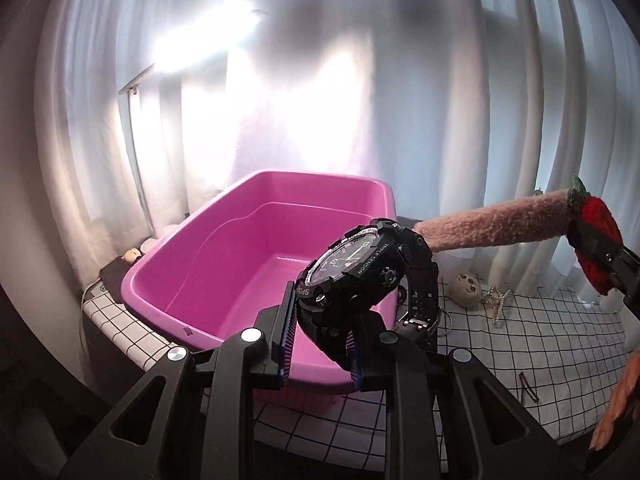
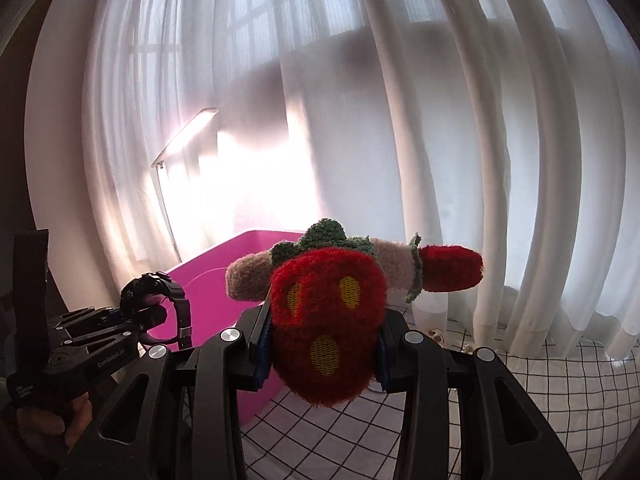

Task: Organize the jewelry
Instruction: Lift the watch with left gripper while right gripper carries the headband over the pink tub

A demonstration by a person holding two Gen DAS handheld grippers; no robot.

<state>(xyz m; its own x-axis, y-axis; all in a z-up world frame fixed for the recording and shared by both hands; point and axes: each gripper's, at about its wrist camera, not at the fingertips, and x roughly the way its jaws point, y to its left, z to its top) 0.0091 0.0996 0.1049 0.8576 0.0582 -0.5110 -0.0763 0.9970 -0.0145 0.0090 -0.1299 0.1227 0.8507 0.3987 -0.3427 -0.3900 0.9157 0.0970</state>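
The left claw (image 1: 320, 344) is closed on a black sports watch (image 1: 360, 272), whose strap is pinched between the blue pads while the dial is tilted up and to the left. The watch is held in the air above the near right corner of a pink plastic tub (image 1: 224, 264), which is seen with nothing inside it. The right claw (image 2: 324, 344) is clamped on a knitted red strawberry (image 2: 328, 320) with yellow spots and a green leafy top; a fuzzy pink band (image 1: 492, 222) is joined to it and is stretched out sideways in the air, with a second red piece (image 2: 452, 268) at its far end. The tub is set on a white cloth with a black grid (image 1: 520, 344). On this cloth, to the right of the tub, a small cream skull-shaped trinket (image 1: 466, 290) and a silvery hair clip (image 1: 496, 300) are laid just beside each other. White curtains (image 2: 440, 140) and a lit lamp (image 2: 188, 136) are seen behind the tub.
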